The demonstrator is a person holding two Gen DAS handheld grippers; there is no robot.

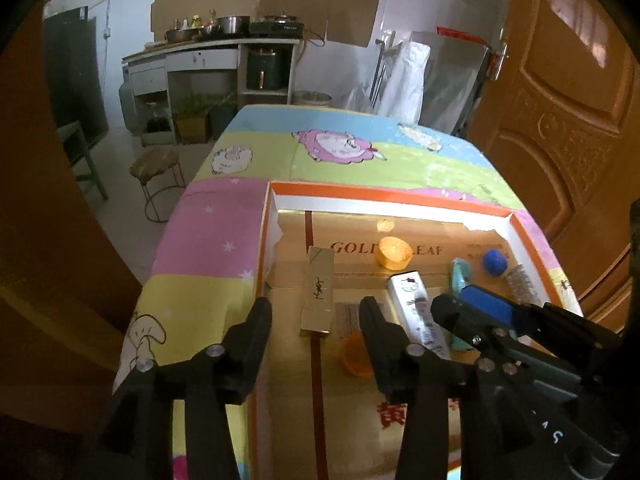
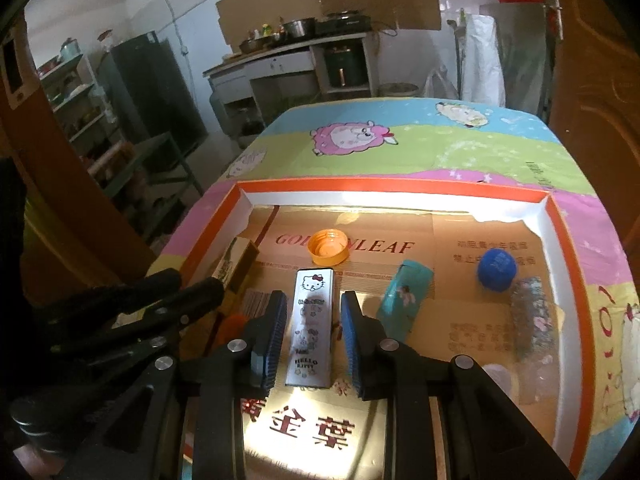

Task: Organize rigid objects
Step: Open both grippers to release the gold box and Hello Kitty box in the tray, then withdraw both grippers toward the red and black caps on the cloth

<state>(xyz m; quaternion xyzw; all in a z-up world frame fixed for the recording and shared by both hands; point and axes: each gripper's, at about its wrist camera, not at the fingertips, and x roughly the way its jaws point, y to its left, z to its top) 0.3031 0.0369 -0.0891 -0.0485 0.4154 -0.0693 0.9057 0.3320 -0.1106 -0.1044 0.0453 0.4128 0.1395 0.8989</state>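
Observation:
An orange-rimmed tray [image 1: 400, 196] [image 2: 392, 186] with a cardboard floor sits on the table. A gold box [image 1: 318, 292] [image 2: 236, 260] lies flat at the tray's left. Its near end is between the wide-apart fingers of my left gripper [image 1: 316, 312] [image 2: 196, 280], which is open and touches nothing. My right gripper [image 2: 314, 320] [image 1: 452, 300] straddles a white Hello Kitty tin [image 2: 312, 328] [image 1: 416, 308]. A thin gap shows at each blue pad, so it is open. Farther in lie an orange cap [image 2: 328, 246] [image 1: 394, 254], a teal case [image 2: 404, 300], a blue ball [image 2: 496, 268] and a glittery piece [image 2: 532, 316].
The tray rests on a table under a cartoon sheep cloth [image 1: 340, 148] [image 2: 352, 138]. A brown door [image 1: 560, 100] stands close on the right. A stool [image 1: 156, 168] is left of the table. A kitchen counter [image 1: 200, 48] runs along the back wall. A second orange piece [image 1: 356, 354] lies by my left gripper's right finger.

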